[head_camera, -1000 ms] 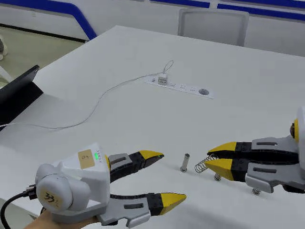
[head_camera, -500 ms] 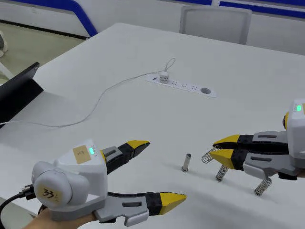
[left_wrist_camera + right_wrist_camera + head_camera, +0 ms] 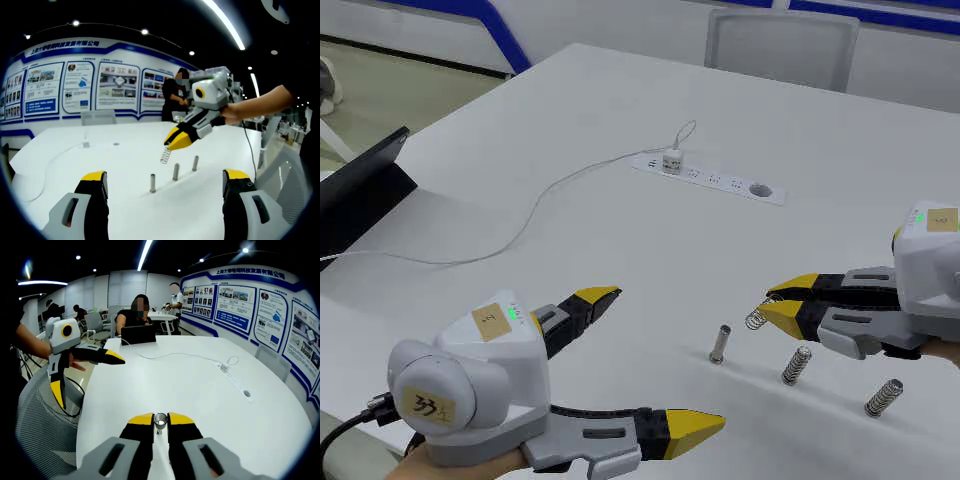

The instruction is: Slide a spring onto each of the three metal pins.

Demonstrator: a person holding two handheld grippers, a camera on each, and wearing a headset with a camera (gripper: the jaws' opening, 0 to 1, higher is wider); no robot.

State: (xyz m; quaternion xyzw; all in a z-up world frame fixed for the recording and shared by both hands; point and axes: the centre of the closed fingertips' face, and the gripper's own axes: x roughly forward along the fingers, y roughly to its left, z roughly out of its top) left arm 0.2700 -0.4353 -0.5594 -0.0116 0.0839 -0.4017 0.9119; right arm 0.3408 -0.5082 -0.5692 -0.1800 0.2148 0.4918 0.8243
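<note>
Your right tool (image 3: 767, 303) is clenched on a spring (image 3: 755, 319), held in the air just beside the bare pin (image 3: 720, 343) on the desk (image 3: 620, 250), the two other pins (image 3: 796, 364) already carry springs, and your left tool (image 3: 665, 357) is released and empty.

Three short metal pins stand upright in a row. The bare pin (image 3: 720, 343) is at one end. The middle pin (image 3: 797, 365) and end pin (image 3: 884, 397) each carry a coil spring. A loose spring (image 3: 756, 319) hangs tilted, pinched in the right gripper (image 3: 772, 304), near the bare pin.
</note>
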